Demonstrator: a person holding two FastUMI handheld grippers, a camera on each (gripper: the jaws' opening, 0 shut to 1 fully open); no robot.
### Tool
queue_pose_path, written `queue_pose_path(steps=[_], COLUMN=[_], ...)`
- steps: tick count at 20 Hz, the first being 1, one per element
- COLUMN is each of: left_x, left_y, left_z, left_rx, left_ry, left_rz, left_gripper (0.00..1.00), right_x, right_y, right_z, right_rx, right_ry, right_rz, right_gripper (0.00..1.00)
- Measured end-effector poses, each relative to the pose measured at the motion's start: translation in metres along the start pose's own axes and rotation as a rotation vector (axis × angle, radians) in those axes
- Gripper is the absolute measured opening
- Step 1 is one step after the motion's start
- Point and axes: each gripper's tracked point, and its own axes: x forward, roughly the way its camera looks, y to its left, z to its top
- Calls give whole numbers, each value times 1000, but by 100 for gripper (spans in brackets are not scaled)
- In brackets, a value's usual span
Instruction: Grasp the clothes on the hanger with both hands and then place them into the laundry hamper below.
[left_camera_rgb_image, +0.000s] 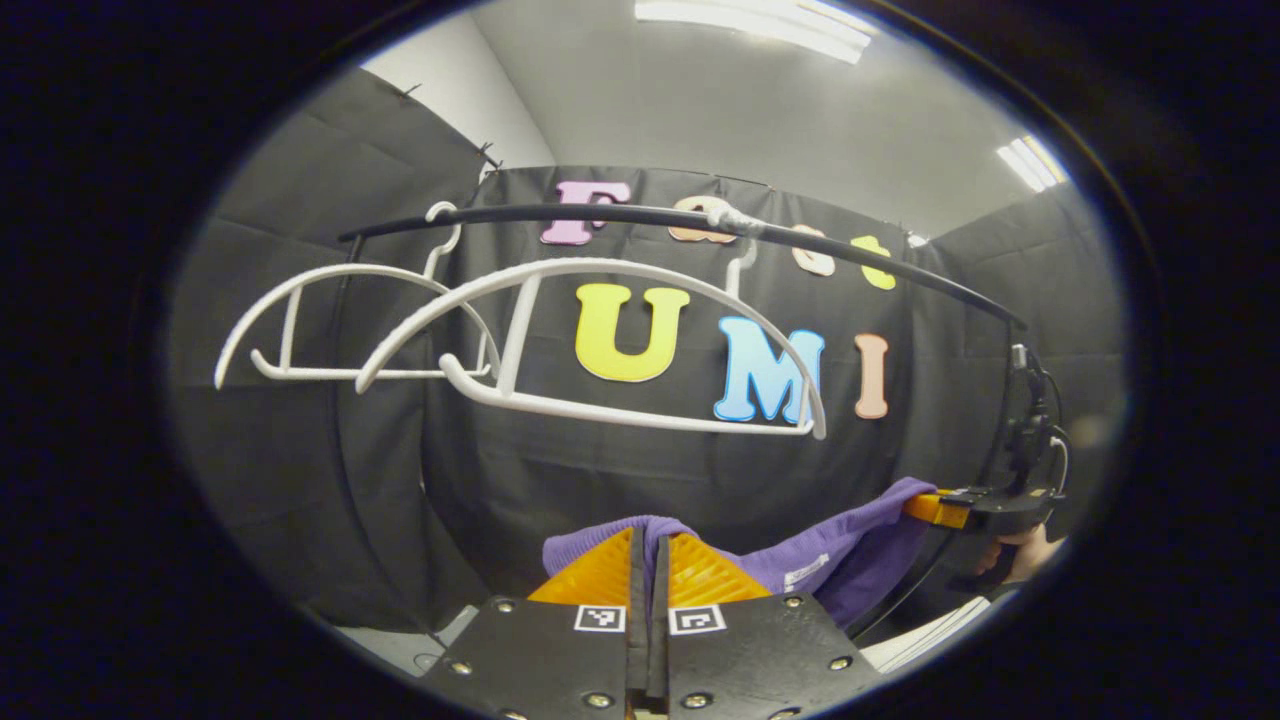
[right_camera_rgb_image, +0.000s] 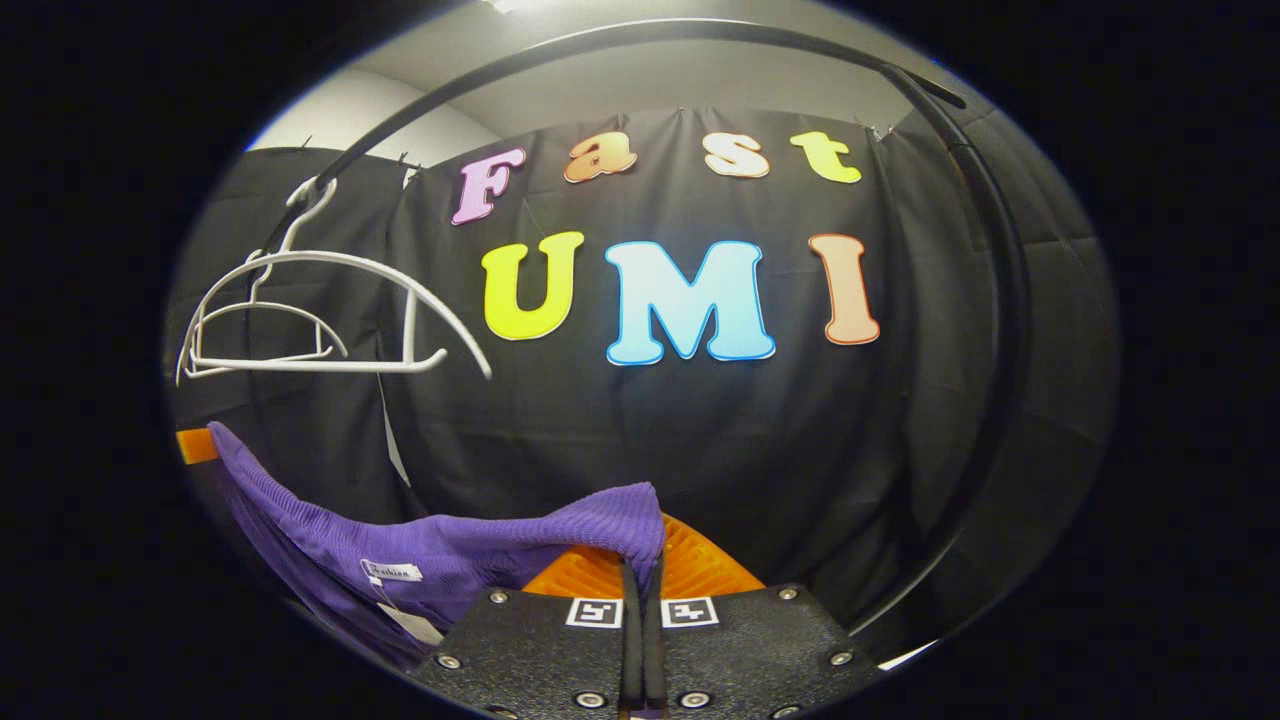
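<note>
**Two grippers pinch a purple knit below bare hangers**

Two grippers hold one purple garment (left_camera_rgb_image: 860, 550) stretched between them. It is a soft ribbed knit with a small white label sewn inside, and it sags in a shallow curve from one grip to the other. In the left gripper view, the left gripper (left_camera_rgb_image: 650, 565) has its ridged wedge-shaped fingers pressed together on a folded edge of the cloth, which drapes over their tips. Farther off at the right of that view, the other gripper clamps the garment's far end, a hand (left_camera_rgb_image: 1020, 555) wrapped round its dark handle.

In the right gripper view, the right gripper (right_camera_rgb_image: 640, 570) is likewise closed on the knit, a rounded fold lying over its ridged fingers, and the fabric runs away to lower left, where a small piece of the left gripper grips its corner; the edge there is dim, so the contact is hard to judge.

Above, two white plastic hangers (left_camera_rgb_image: 600, 345) with broad arched shoulders and thin straight bars hang bare from a slim black rail (left_camera_rgb_image: 850, 250) that looks bowed by the lens. The garment hangs well below them, clear of both. Behind is the wrinkled black cloth wall (right_camera_rgb_image: 700, 440).
</note>
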Motion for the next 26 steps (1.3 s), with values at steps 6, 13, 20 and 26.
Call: queue_pose_path(steps=[6,13,20,26], left_x=[-43,-111,-143,-159], left_y=[-12,12,36,38], left_z=[-4,-46,-95,-175], left_rx=[-5,-56,-63,-93], left_ry=[30,67,158,288], left_rz=[-71,-194,-257,-252], left_gripper=[1,1,1,1], right_x=[-58,-157,-207,-215], right_y=[23,76,106,113], right_z=[-7,-56,-111,-192], right_rx=[34,31,158,207], right_ry=[18,109,220,380], right_rz=[6,-85,-143,-171], right_gripper=[0,0,0,0])
